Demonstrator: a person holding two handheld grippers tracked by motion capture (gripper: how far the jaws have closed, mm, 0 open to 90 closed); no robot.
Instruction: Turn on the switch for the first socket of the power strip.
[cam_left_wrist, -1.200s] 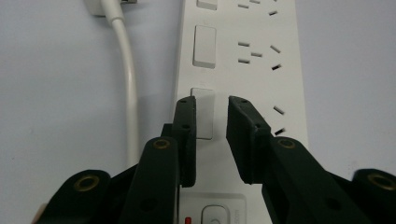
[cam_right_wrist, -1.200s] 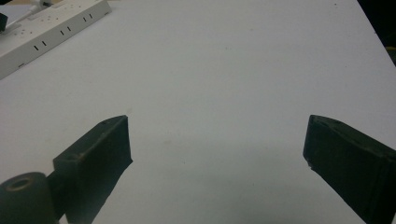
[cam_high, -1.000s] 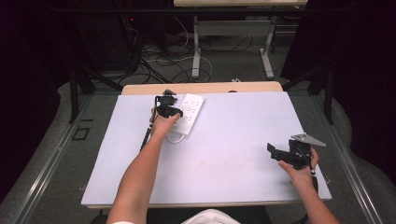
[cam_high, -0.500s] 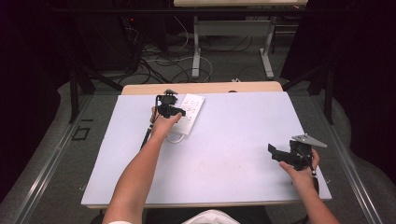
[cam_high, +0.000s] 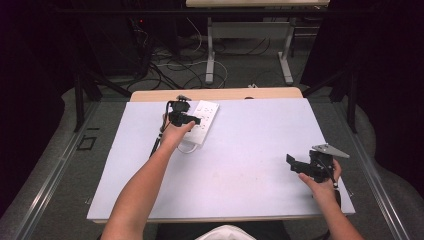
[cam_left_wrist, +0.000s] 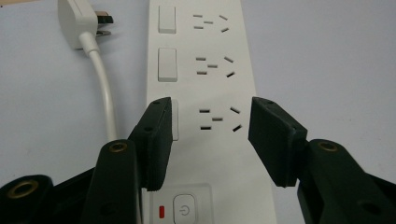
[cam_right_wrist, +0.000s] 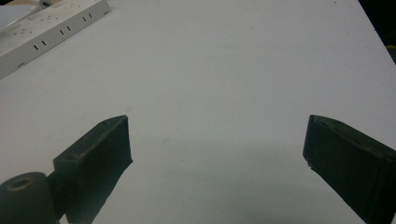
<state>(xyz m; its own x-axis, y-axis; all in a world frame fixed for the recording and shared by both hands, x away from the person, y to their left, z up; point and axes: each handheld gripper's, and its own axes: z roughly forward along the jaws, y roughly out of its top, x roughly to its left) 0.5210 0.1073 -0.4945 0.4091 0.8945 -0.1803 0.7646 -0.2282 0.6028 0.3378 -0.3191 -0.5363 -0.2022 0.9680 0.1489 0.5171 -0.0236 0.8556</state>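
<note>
Even overhead light is washing the white table (cam_high: 240, 150) bright while the surrounding room is falling into near-black, the right gripper (cam_right_wrist: 217, 154) is throwing a soft shadow beneath its blurred jaws, and the power strip (cam_left_wrist: 210, 84) is staying sharp, without glare.

Floor cables (cam_high: 175, 67) beyond white table (cam_high: 240, 165)

**What we count**

We see one power strip (cam_left_wrist: 205, 116), lying mid-frame. On it we count three sockets, three rocker switches, one power button (cam_left_wrist: 183, 208) at the bottom and one red light (cam_left_wrist: 161, 212). One plug (cam_left_wrist: 80, 23) lies upper left. Two grippers.
</note>
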